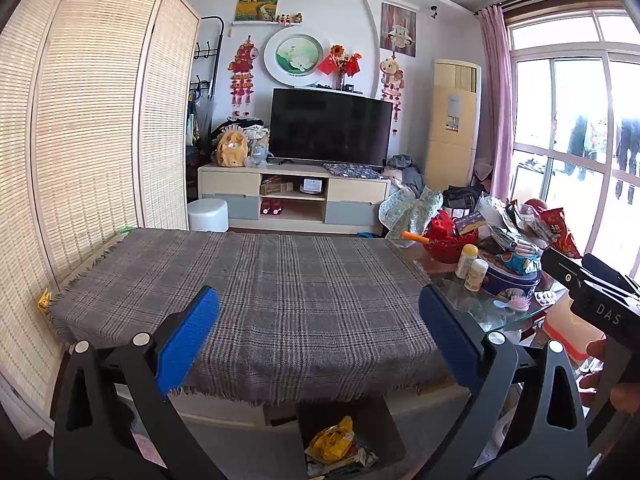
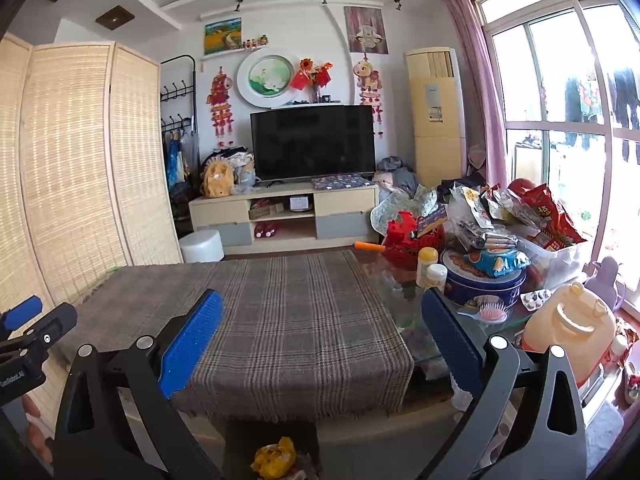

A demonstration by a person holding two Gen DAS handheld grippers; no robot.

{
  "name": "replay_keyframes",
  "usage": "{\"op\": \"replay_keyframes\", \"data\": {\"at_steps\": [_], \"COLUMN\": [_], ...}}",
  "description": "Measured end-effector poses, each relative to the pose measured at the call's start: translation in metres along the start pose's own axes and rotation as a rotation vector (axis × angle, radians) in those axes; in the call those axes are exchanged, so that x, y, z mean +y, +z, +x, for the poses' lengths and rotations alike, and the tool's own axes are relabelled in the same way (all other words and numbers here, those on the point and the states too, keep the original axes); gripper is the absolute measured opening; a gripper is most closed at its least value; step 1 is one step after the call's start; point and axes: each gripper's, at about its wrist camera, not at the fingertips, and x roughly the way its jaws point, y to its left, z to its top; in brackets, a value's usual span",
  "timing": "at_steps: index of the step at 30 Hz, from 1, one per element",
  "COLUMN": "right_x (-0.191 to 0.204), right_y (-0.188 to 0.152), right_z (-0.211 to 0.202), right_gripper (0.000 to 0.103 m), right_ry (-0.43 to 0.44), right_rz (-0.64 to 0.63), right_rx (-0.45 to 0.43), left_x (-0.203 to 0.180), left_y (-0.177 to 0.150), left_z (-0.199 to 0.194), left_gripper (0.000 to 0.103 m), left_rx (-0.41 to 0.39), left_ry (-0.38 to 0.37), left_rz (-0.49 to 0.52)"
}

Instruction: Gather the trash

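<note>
My left hand-held gripper [image 1: 320, 328] is right up close, with its two blue pads [image 1: 188, 340] spread wide and nothing between them. My right hand-held gripper [image 2: 322, 334] is the same, pads far apart and holding nothing.

Both hang over the near edge of the bench [image 1: 516, 320]. A gray checked cloth [image 1: 256, 292] covers most of it. The cloth looks bare.

Down below the near edge sits a dark bin [image 1: 384, 432]. Inside it I see the trash [image 1: 334, 442]: a crumpled yellow wrapper on top of some paper scraps. In the right view the yellow wrapper [image 2: 274, 458] shows at the very bottom.

The right end of the bench is glass and very full. There is a blue round tin [image 2: 482, 284] with a blue snack bag [image 2: 498, 262] on top. Two small white bottles [image 2: 430, 270] stand just beside the tin. A pink hairbrush [image 2: 492, 313] lies in front of it. Behind are a red basket [image 2: 412, 240] and a clear box piled with snack bags [image 2: 540, 216]. A big orange jug [image 2: 568, 328] stands past the glass corner.

Far back, a black TV [image 1: 330, 126] sits on a low cabinet [image 1: 294, 196].
</note>
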Motion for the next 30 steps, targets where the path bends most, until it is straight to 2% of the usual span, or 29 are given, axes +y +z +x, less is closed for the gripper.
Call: {"op": "replay_keyframes", "data": {"at_steps": [30], "right_x": [0.003], "right_y": [-0.001], "right_z": [0.007], "right_gripper": [0.100], "right_ry": [0.016], "right_rz": [-0.007], "right_rx": [0.019], "left_x": [0.005], "left_y": [-0.003], "left_z": [0.008], "left_gripper": [0.095], "left_rx": [0.020], "left_ry": [0.012], "left_rz": [-0.014]}}
